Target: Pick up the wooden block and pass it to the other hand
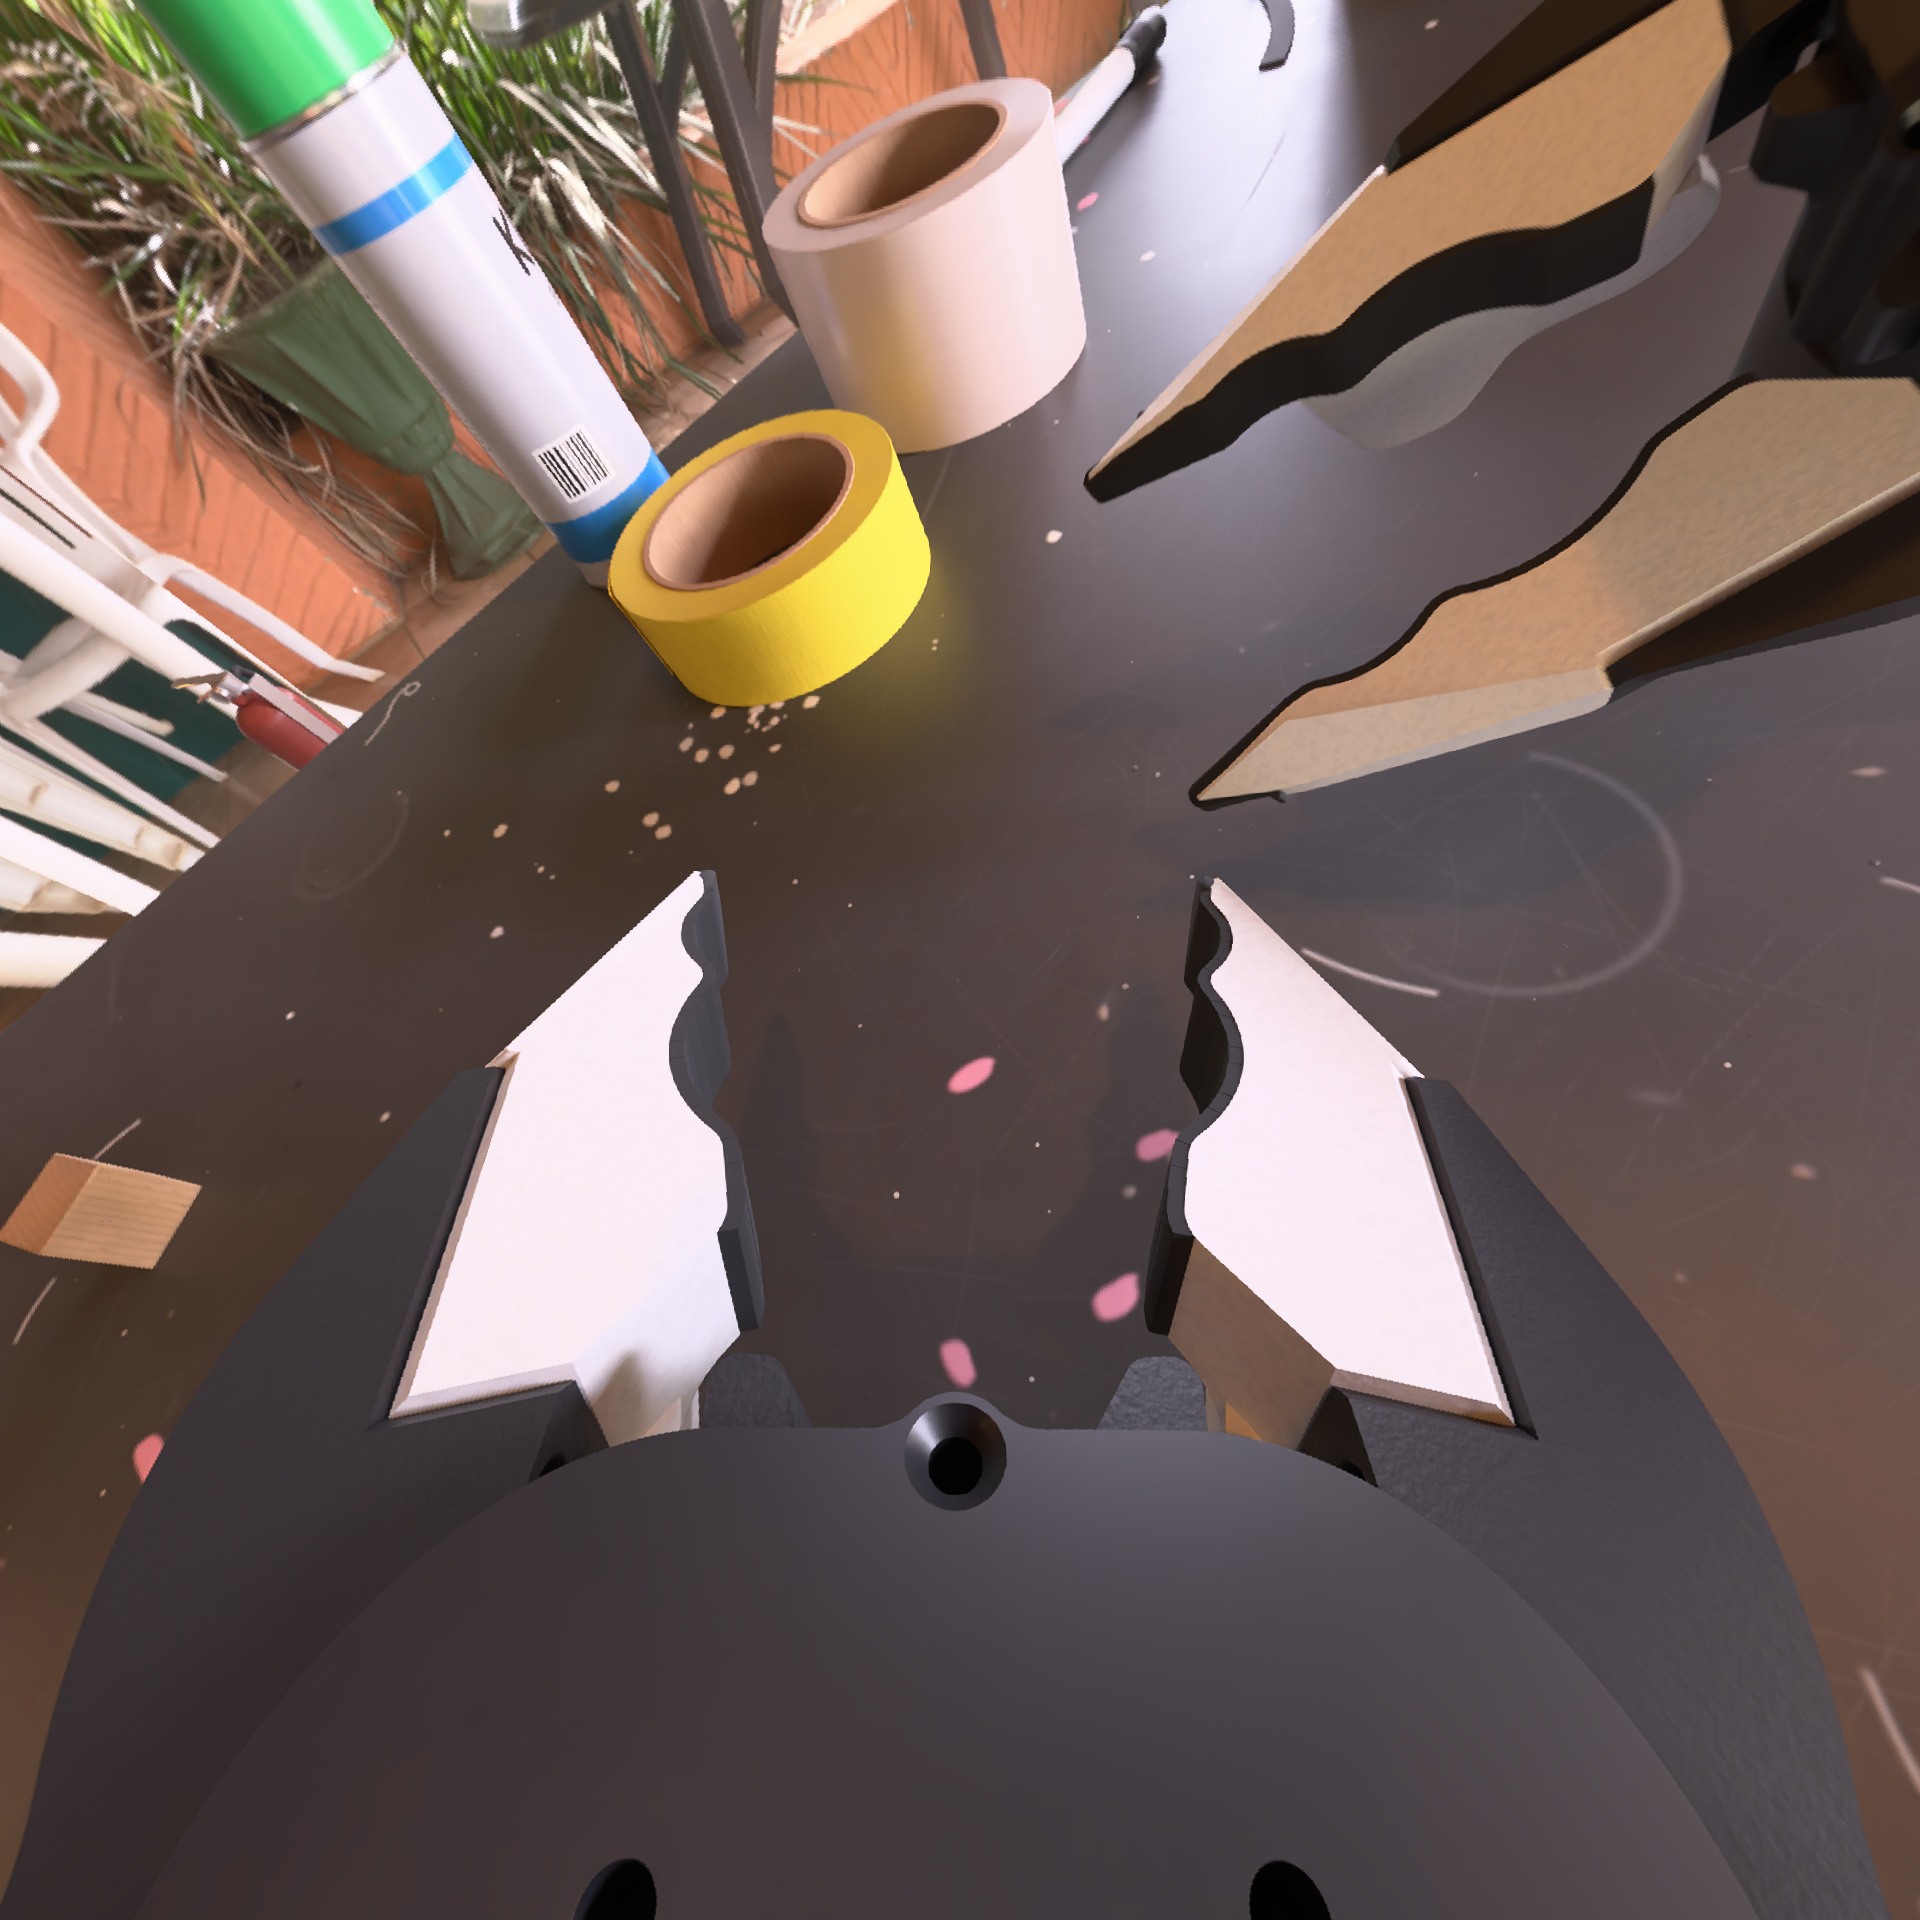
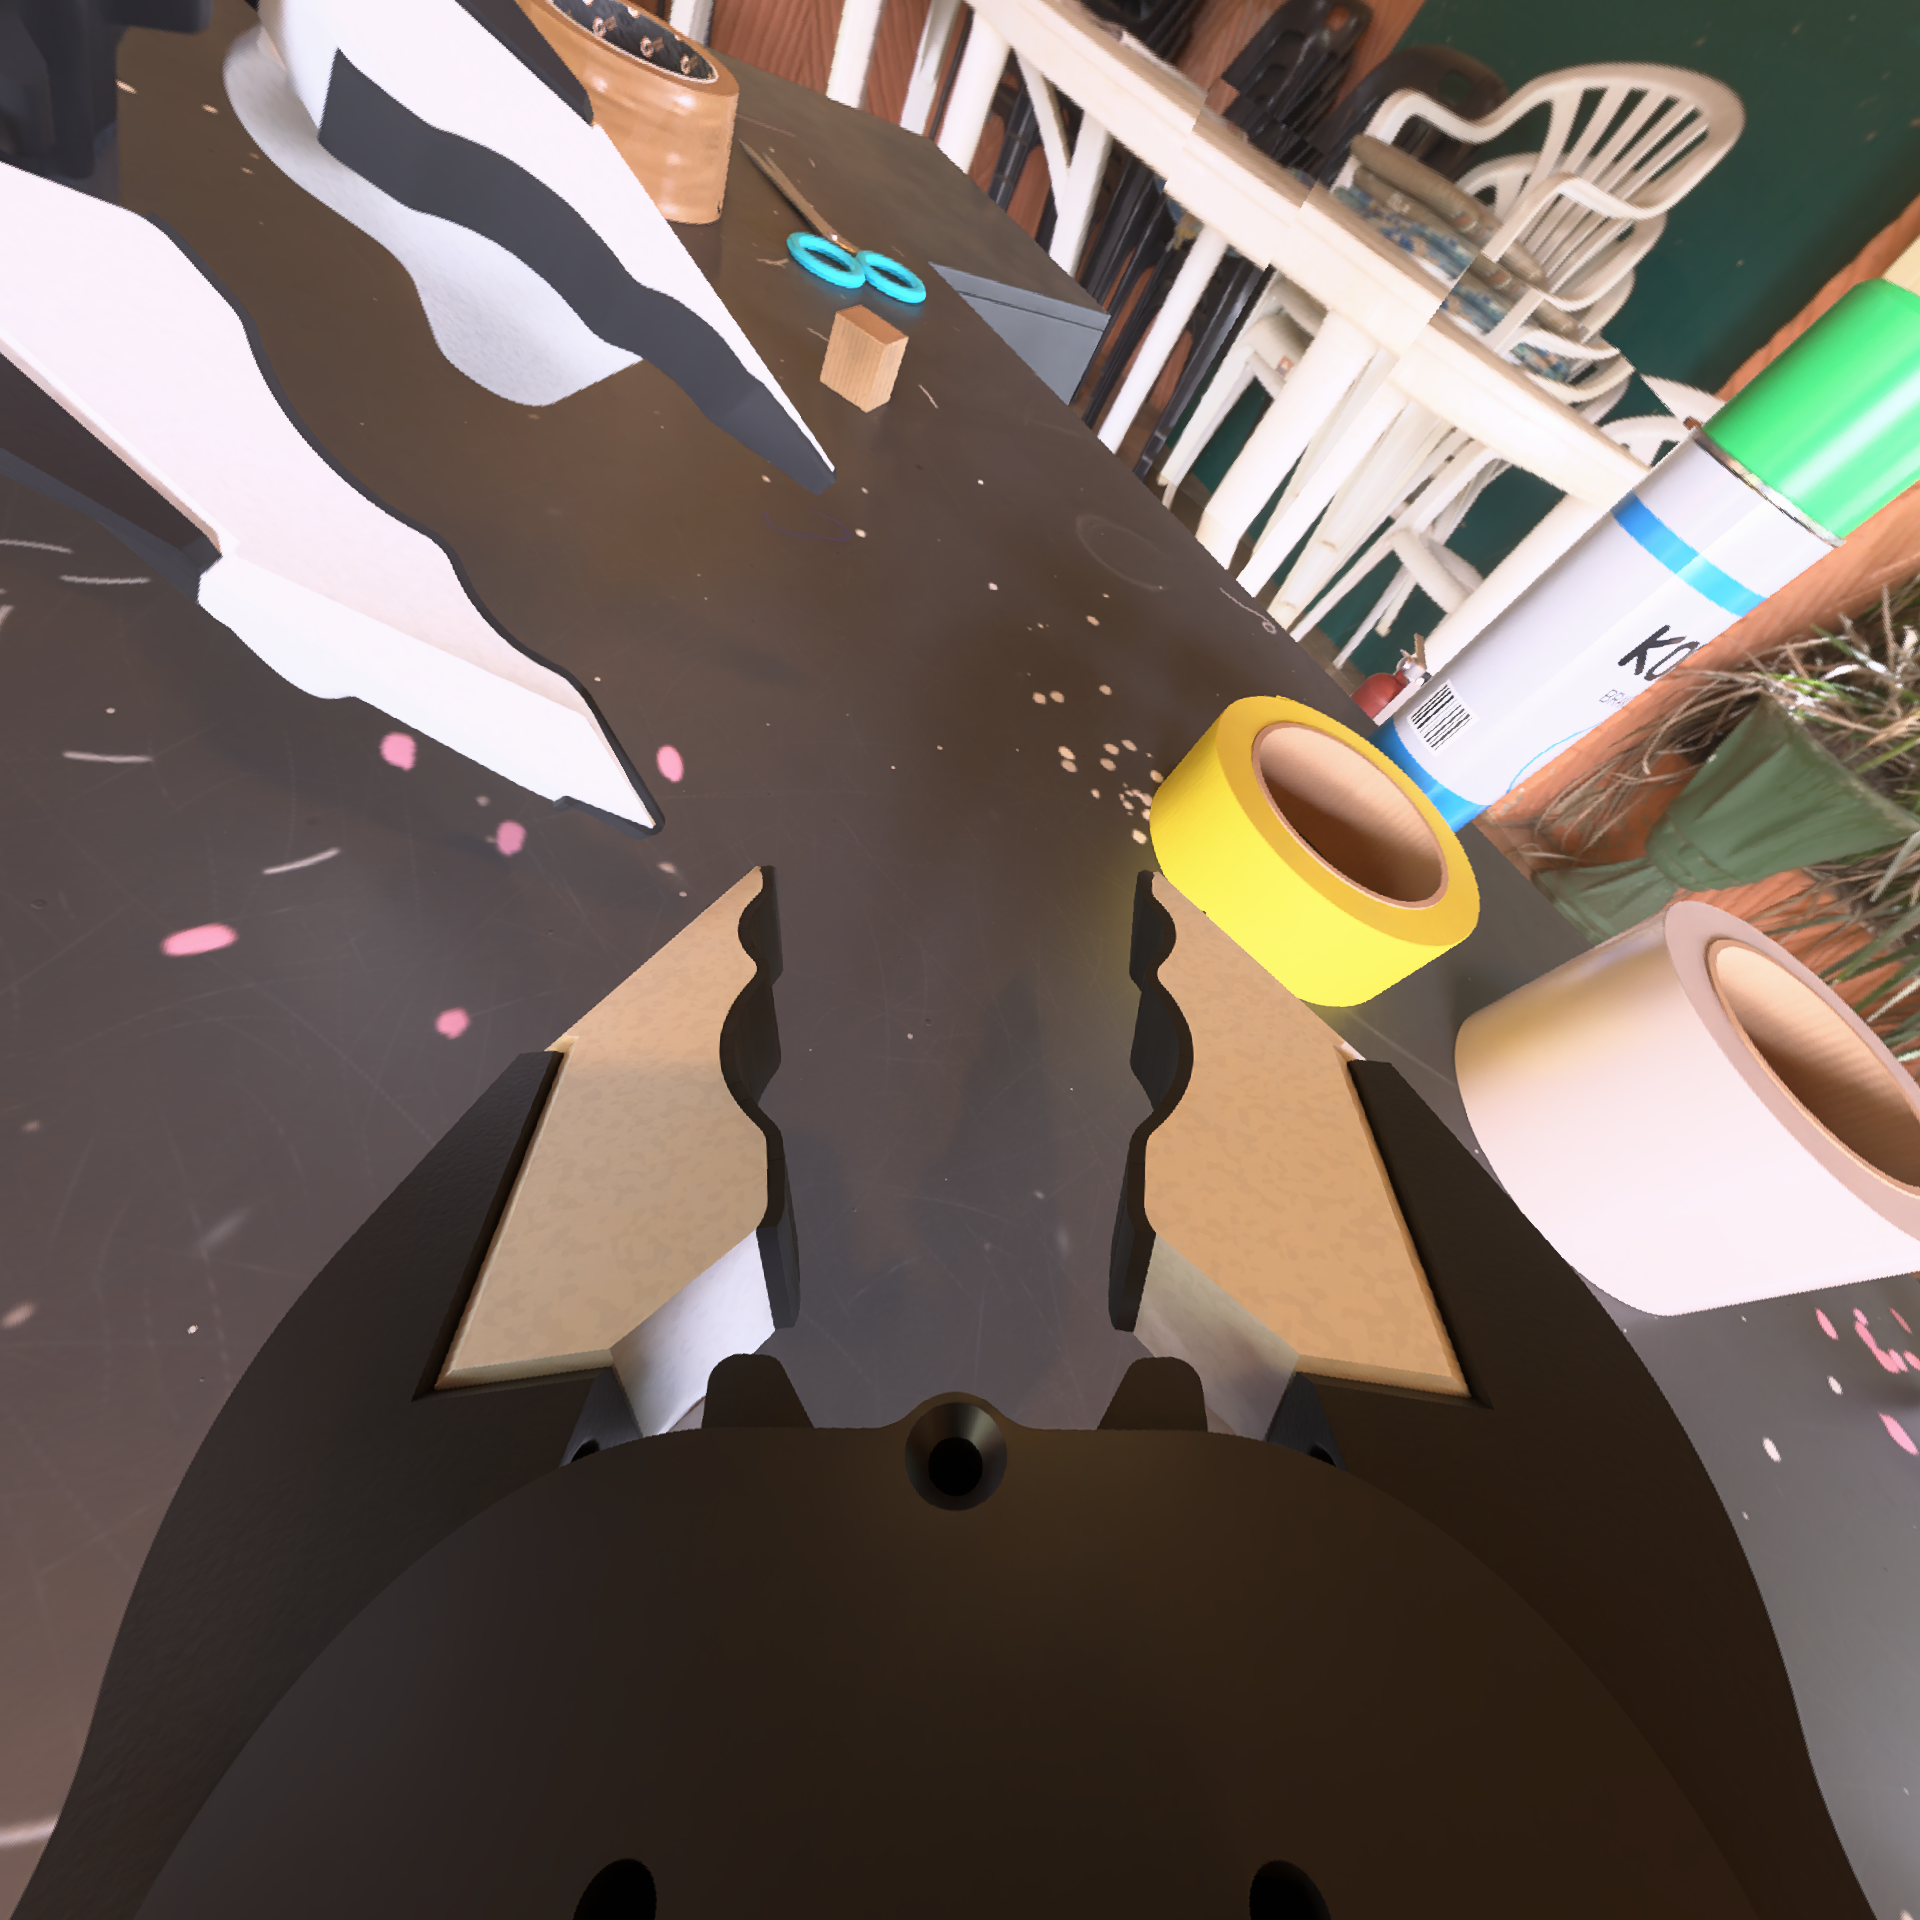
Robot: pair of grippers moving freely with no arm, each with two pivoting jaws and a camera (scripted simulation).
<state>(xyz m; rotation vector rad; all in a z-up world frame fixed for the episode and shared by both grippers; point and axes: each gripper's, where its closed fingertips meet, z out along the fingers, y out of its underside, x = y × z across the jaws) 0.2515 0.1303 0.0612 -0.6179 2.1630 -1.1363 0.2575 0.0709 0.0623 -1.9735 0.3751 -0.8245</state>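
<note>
The wooden block lies on the dark table at the far left of the left wrist view, well left of my left gripper. That gripper has white fingers, is open and holds nothing. My right gripper has tan fingers, is open and holds nothing. The block also shows in the right wrist view, far ahead near the table's far edge. The right gripper shows in the left wrist view at the upper right. The left gripper shows in the right wrist view at the upper left.
A yellow tape roll, a cream tape roll and a white can with a green cap stand near the table edge. A brown tape roll, blue-handled scissors and a grey box lie beyond the block.
</note>
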